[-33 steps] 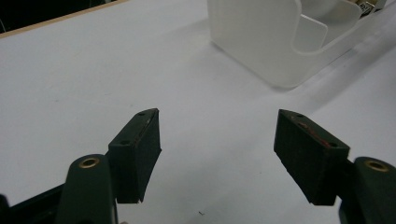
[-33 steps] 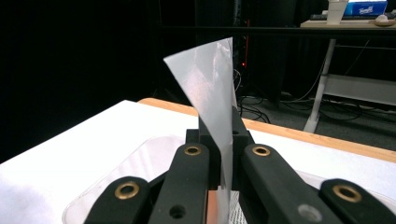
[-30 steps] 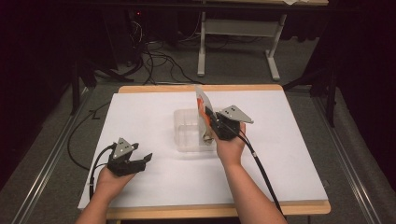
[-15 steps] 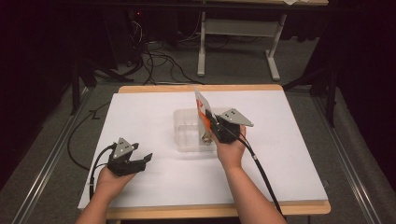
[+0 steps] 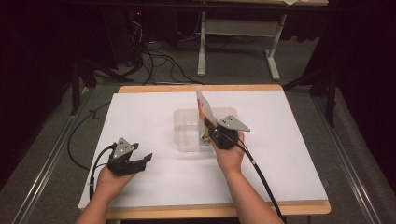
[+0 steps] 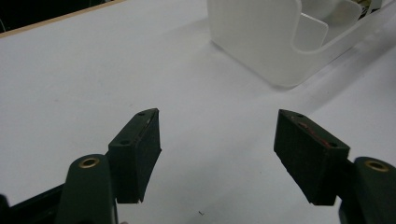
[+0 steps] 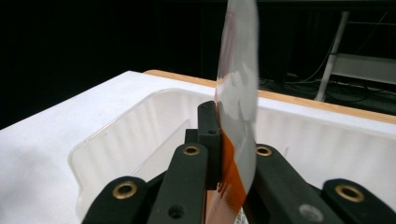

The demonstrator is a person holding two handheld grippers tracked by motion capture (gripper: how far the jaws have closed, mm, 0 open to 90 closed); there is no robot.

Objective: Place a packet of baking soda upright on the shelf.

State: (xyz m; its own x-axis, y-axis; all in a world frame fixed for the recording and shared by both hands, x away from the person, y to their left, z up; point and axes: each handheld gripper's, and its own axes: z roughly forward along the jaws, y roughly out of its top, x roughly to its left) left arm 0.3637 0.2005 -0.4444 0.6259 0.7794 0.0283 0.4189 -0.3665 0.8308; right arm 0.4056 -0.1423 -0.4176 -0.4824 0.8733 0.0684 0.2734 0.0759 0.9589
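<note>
The right gripper (image 5: 208, 125) is closed on a flat silver-and-orange foil packet (image 5: 205, 108). Its black fingers (image 7: 208, 135) clamp the packet's lower, orange part from both sides. The packet stands upright on edge, and its silver upper part rises above the fingertips. It is held over the near right part of a clear rectangular plastic container (image 5: 187, 128), which rests at the middle of the white-covered tabletop (image 5: 289, 154).

The left gripper (image 6: 217, 140) sits low over the tabletop, well apart from the container. Its fingers (image 6: 140, 144) stand wide open with nothing between them.
</note>
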